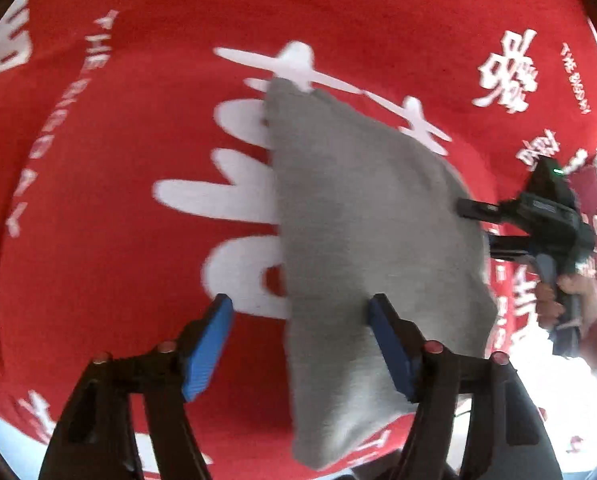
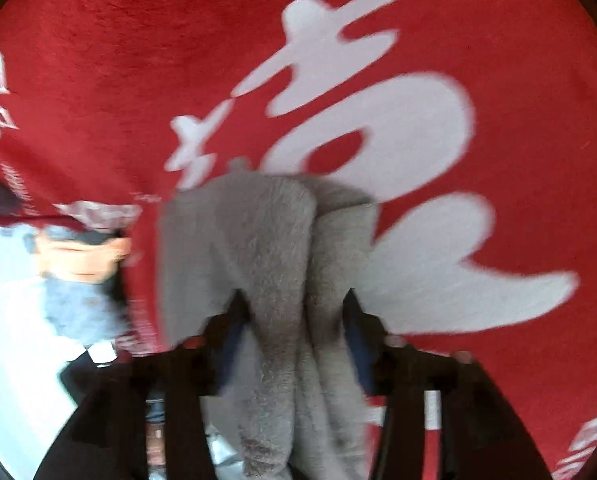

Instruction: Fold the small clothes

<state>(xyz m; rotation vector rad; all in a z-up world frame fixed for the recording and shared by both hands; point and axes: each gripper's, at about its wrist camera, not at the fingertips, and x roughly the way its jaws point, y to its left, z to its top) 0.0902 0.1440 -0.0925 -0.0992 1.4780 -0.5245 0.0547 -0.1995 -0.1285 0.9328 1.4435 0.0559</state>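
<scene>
A small grey cloth [image 1: 362, 220] lies folded on the red blanket [image 1: 118, 200] with white lettering. My left gripper [image 1: 300, 336] is open just above the cloth's near edge; its right blue pad [image 1: 390, 352] is over the cloth and its left pad over the blanket. My right gripper [image 1: 476, 228] shows at the right in the left wrist view, at the cloth's right edge. In the right wrist view the right gripper [image 2: 294, 308] has its fingers apart with bunched grey cloth [image 2: 270, 248] between them; whether they press it is unclear.
The red blanket [image 2: 498, 80] covers the whole work surface. Its edge and a pale floor [image 2: 10, 300] show at the left of the right wrist view. A person's hand [image 1: 558, 300] holds the right gripper's handle.
</scene>
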